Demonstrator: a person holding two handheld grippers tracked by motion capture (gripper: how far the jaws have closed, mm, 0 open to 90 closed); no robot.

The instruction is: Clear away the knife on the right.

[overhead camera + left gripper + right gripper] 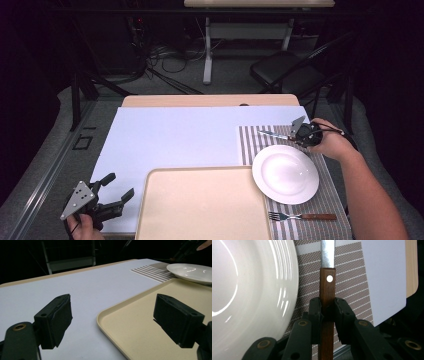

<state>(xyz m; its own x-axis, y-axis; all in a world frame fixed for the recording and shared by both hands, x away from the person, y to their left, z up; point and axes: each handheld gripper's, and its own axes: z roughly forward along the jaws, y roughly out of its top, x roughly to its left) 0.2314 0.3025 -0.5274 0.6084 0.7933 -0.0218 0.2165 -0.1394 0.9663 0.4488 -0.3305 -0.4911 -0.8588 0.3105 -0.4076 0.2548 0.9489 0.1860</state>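
My right gripper [295, 134] is shut on the brown wooden handle of a knife [327, 293], whose steel blade [272, 134] points left above the striped placemat [327, 197]. The pads [315, 312] clamp the handle from both sides. A white plate [285, 173] lies on the placemat just in front of that gripper; the same plate [249, 297] shows at the left of the right gripper view. A fork [300, 216] with a wooden handle lies near the placemat's front edge. My left gripper [118, 187] is open near the table's front left corner, its jaws either side of the beige tray's corner [105, 315].
A beige tray [200, 205] sits at the front middle on a white sheet [175, 135] that covers the tabletop. A black chair [287, 70], cables and another table's legs stand beyond the far edge.
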